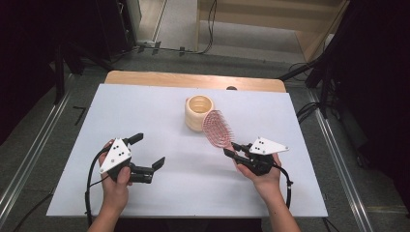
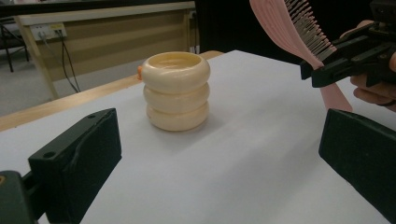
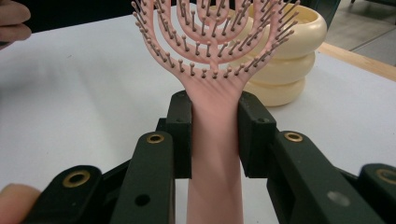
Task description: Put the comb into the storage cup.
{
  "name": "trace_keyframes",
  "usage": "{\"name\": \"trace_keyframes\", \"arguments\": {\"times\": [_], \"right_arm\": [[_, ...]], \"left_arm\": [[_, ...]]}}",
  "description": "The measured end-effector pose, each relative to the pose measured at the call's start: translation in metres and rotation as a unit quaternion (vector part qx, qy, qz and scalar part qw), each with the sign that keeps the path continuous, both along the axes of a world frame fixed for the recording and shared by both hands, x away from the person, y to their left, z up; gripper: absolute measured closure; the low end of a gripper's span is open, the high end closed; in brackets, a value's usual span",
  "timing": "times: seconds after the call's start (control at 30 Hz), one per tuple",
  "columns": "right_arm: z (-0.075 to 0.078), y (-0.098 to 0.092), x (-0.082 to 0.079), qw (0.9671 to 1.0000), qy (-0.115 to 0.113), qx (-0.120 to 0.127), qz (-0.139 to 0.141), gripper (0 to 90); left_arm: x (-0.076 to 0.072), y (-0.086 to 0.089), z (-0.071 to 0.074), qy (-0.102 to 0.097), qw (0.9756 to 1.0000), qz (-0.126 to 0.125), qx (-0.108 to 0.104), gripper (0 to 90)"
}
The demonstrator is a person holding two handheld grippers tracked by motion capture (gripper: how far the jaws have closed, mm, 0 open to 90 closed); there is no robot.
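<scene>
A pink vented hairbrush (image 1: 217,129) is held by its handle in my right gripper (image 1: 232,149), whose jaws are shut on it; the bristled head (image 3: 212,32) points away towards the cup. A cream ribbed cup (image 1: 198,112) stands upright at the table's middle, just behind the brush head. In the left gripper view the cup (image 2: 176,89) sits ahead, with the hairbrush (image 2: 299,32) and the right gripper at upper right. My left gripper (image 1: 148,151) hovers at the left of the table, jaws wide open with nothing between them.
The white tabletop (image 1: 145,111) has a wooden edge (image 1: 193,79) at the back. Cables lie on the floor beyond the table, and dark stands rise to the left and right of it.
</scene>
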State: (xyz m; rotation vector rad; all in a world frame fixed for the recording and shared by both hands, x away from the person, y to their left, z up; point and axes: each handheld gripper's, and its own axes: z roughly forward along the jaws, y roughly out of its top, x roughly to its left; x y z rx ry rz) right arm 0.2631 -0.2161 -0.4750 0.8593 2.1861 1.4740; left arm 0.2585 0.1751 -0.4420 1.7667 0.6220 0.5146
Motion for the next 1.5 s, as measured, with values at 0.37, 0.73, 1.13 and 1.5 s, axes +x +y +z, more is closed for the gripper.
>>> {"name": "trace_keyframes", "arguments": {"times": [0.37,0.73,1.13,1.5], "right_arm": [[-0.001,0.003,-0.001,1.0000,-0.003,0.005,0.001,67.7],[-0.002,0.008,-0.002,0.9999,-0.007,0.010,0.005,67.7],[-0.004,0.017,-0.003,0.9998,-0.013,0.007,0.011,67.7],[-0.005,0.025,-0.005,0.9997,-0.018,0.001,0.019,67.7]], "left_arm": [[0.010,-0.025,0.005,0.005,0.9997,-0.025,-0.007,0.0],[0.016,-0.048,0.010,0.010,0.9986,-0.050,-0.015,0.0],[0.021,-0.068,0.014,0.023,0.9967,-0.070,-0.036,0.0],[0.022,-0.081,0.014,0.034,0.9947,-0.086,-0.045,0.0]]}}
